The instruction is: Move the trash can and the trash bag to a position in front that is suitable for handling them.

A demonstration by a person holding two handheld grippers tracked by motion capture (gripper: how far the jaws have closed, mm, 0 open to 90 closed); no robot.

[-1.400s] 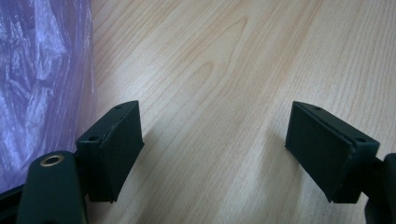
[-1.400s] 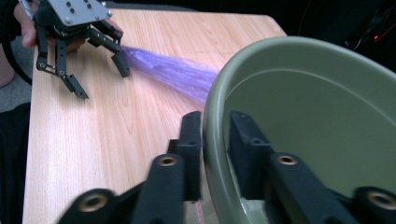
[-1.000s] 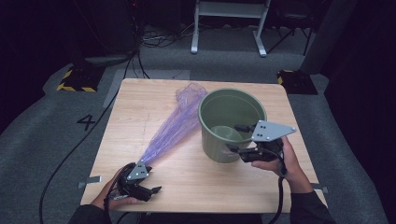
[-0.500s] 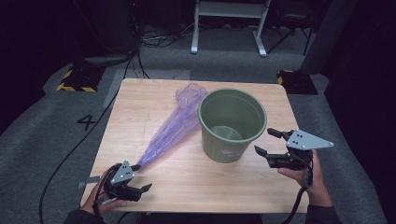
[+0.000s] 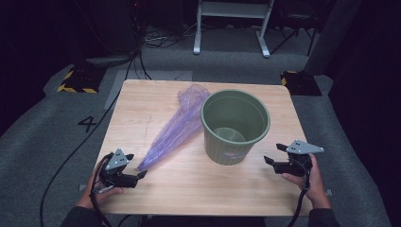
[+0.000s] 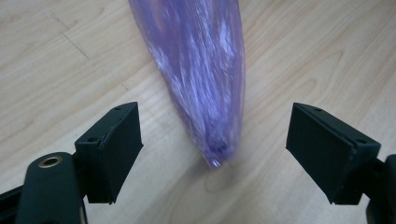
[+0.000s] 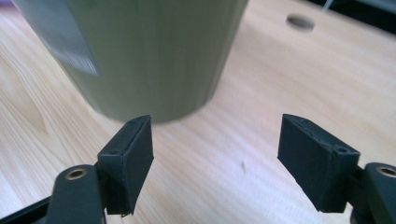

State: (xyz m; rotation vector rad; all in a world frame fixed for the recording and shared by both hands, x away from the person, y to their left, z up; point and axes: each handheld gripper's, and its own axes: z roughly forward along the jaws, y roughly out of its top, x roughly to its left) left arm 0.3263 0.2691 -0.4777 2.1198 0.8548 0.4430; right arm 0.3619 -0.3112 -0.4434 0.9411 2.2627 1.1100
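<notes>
Left gripper [image 5: 140,175], jaws spread, empty, sits at the table's [image 5: 142,101] near-left edge, just short of the purple plastic bag's [image 5: 176,128] narrow tip. Bag lies diagonally, its far end beside the upright green bucket [image 5: 235,125]. Right gripper [image 5: 273,154], jaws apart, empty, stands clear of the bucket on bare wood near the right edge.

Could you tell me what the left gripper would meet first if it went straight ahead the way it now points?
Most likely the purple plastic bag: its narrow end lies on the wooden table between the open jaws of the left gripper, just ahead of them. How near it is, I cannot judge exactly.
</notes>
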